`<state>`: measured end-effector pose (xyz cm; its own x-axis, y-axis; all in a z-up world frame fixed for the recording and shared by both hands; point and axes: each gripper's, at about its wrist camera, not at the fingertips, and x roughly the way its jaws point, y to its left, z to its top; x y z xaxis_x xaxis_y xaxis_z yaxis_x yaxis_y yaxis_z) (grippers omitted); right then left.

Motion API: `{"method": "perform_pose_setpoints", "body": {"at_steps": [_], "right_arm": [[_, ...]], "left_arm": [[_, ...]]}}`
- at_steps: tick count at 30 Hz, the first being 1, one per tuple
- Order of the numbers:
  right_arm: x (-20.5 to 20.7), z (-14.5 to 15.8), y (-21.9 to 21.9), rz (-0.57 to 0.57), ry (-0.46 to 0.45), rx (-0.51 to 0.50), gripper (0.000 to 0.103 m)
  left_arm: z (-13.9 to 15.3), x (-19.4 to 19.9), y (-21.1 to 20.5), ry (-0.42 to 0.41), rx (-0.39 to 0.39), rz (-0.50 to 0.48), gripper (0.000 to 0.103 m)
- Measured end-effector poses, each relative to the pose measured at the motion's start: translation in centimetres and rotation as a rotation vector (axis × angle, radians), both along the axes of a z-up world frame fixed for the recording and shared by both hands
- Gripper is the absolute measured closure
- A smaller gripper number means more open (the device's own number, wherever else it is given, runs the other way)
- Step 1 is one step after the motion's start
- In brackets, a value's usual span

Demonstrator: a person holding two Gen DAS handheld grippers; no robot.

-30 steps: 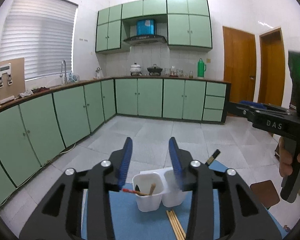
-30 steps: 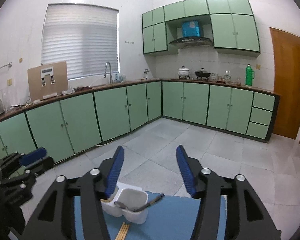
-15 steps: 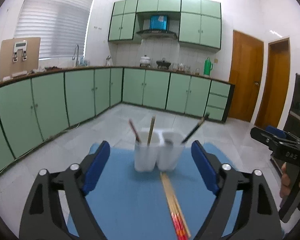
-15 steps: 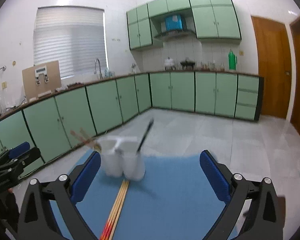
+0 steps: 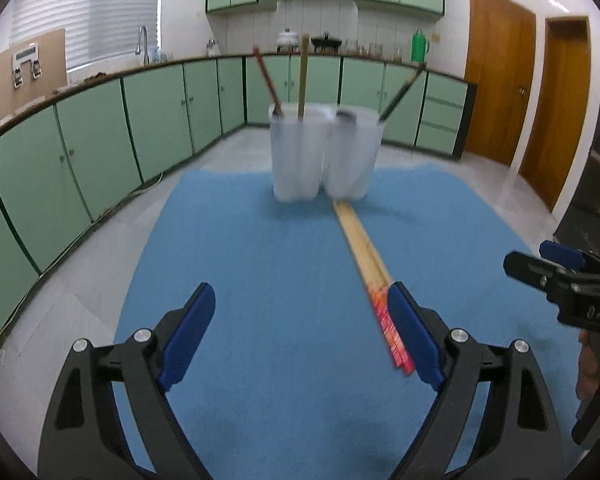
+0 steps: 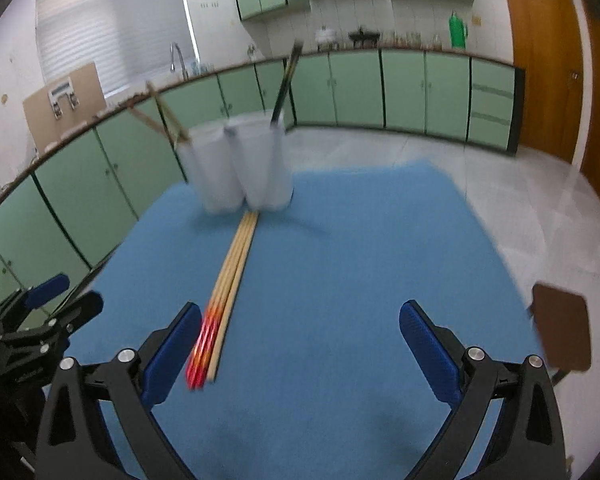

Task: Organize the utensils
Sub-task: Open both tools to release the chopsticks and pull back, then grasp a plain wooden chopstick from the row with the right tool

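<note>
Two joined white cups [image 5: 324, 156] stand at the far side of a blue mat [image 5: 260, 240]. The left cup holds a red stick and a wooden stick; the right one holds a dark-handled utensil. A bundle of wooden chopsticks with red ends [image 5: 364, 256] lies on the mat, running from the cups toward me. My left gripper [image 5: 300, 292] hovers low over the mat, its jaws opening with nothing between them; its right finger is beside the chopsticks' red ends. My right gripper [image 6: 300, 312] is wide open and empty, with the chopsticks [image 6: 230, 280] just inside its left finger.
Green kitchen cabinets run along the walls behind the table. A brown stool [image 6: 560, 328] stands off the mat's right edge. Each gripper shows in the other's view: the right gripper [image 5: 540, 258] and the left gripper [image 6: 56, 300].
Both grippers have come down toward the mat and tilted downward, and both have opened from half closed to wide. The cups and chopsticks now look nearer and larger.
</note>
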<state>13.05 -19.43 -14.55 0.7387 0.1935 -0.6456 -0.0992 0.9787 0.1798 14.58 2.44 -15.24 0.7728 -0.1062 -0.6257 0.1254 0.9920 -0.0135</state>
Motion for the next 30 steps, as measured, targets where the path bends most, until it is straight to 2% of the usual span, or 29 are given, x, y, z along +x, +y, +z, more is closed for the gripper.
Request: {"method": "perform_pose_setpoints", "body": {"at_steps": [5, 11, 22, 30], "right_arm": [[-0.5, -2.9, 2.0, 0.034, 0.065, -0.033, 0.006], [-0.9, -4.7, 3.8, 0.079, 0.112, -0.098, 0.009], [-0.7, -5.9, 5.3, 0.104, 0.157, -0.161, 0.011], [-0.6, -5.6, 6.9, 0.127, 0.143, -0.177, 0.015]], "left_arm": [[-1.8, 0.2, 0.7, 0.048, 0.005, 0.021, 0.018], [-2.9, 0.4, 0.9, 0.084, 0.009, 0.039, 0.018], [-3.4, 0.4, 1.0, 0.102, 0.004, 0.045, 0.018], [-3.7, 0.5, 1.7, 0.113, -0.003, 0.064, 0.018]]}}
